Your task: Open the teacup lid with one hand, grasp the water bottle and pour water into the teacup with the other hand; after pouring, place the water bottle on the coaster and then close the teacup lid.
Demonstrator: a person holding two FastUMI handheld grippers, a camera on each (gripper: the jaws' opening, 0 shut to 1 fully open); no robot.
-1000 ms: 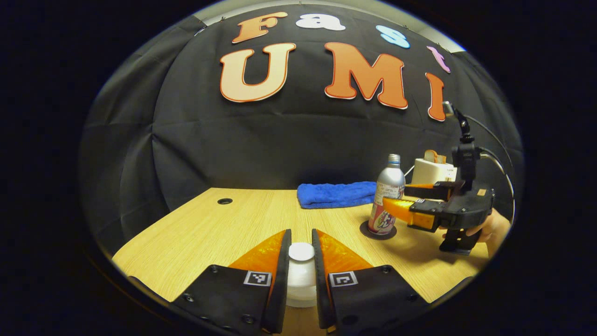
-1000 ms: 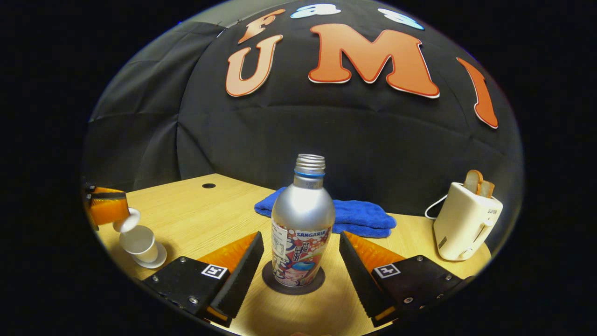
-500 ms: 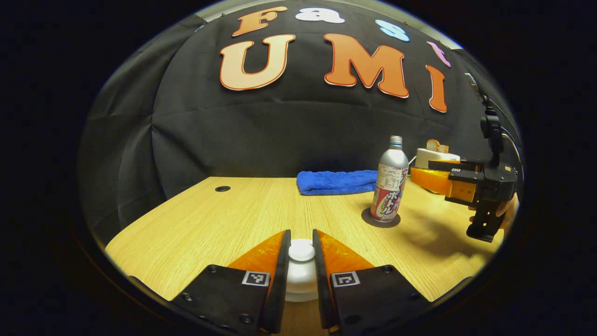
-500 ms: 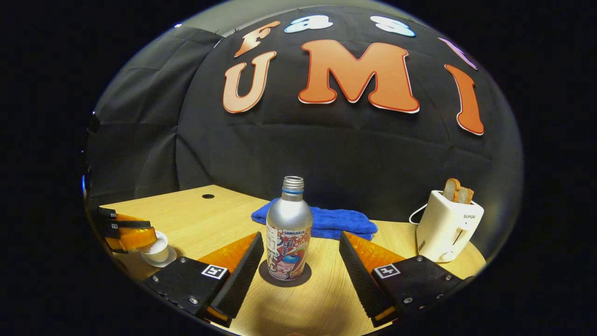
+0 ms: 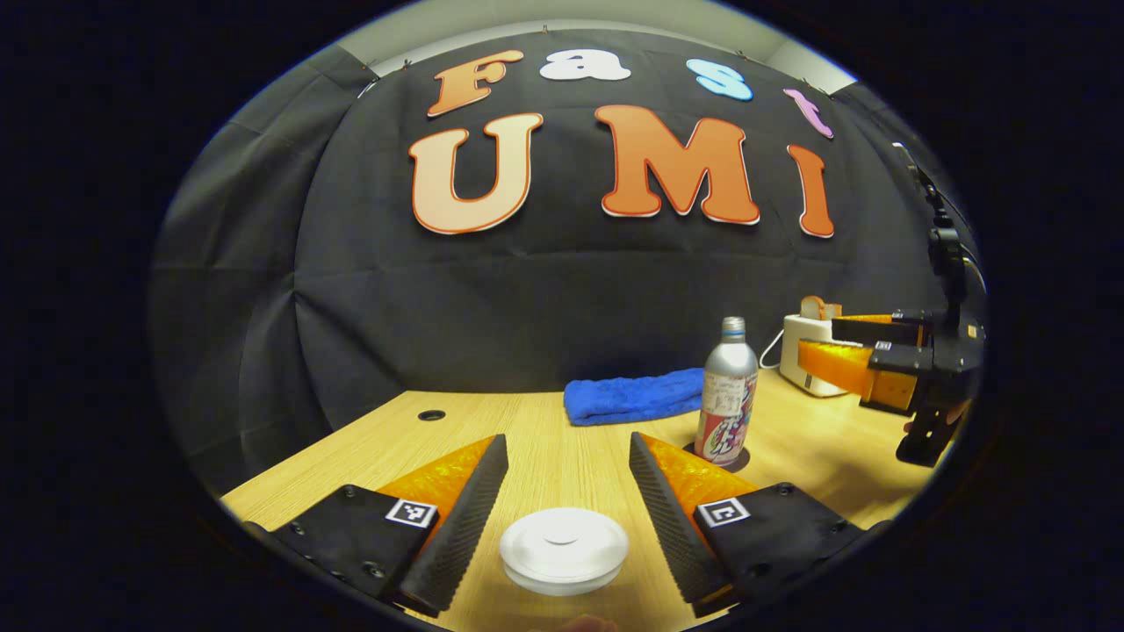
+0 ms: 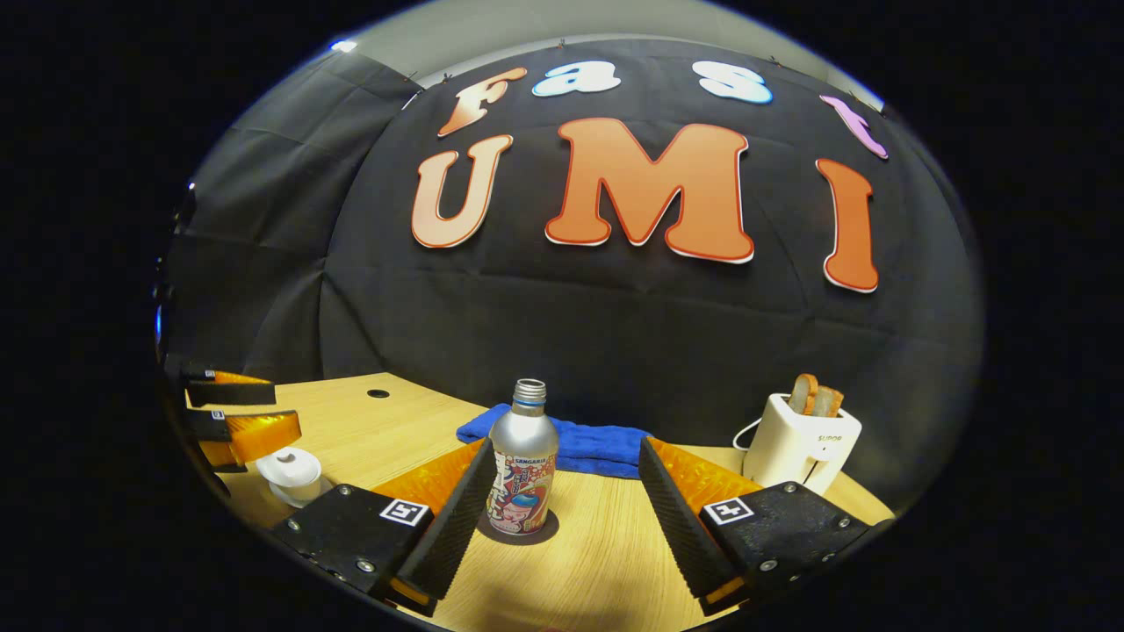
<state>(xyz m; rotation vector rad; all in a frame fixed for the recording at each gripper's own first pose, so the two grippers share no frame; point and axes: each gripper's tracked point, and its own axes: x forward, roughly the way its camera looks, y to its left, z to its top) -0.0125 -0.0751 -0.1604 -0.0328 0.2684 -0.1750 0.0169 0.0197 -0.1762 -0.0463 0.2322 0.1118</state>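
The left claw [image 5: 562, 456] is spread wide now, where half a second ago it was pinched on the knob of the teacup lid [image 5: 564, 549]. The lid sits flat on the teacup [image 6: 292, 470], right between the fingers at 6 o'clock, nothing touching it. The right claw [image 6: 562, 461] is gaping too and has been pulled back, so the water bottle [image 6: 522, 474] looks smaller than before. The bottle is stood upright on the dark coaster [image 6: 523, 531], long axis vertical, open neck pointing to 12 o'clock, just ahead of the fingertips. The light wooden bench [image 6: 580, 570] carries a blue towel [image 5: 632, 397] and a white toaster [image 6: 799, 443] at about 2 o'clock, with black cloth behind.
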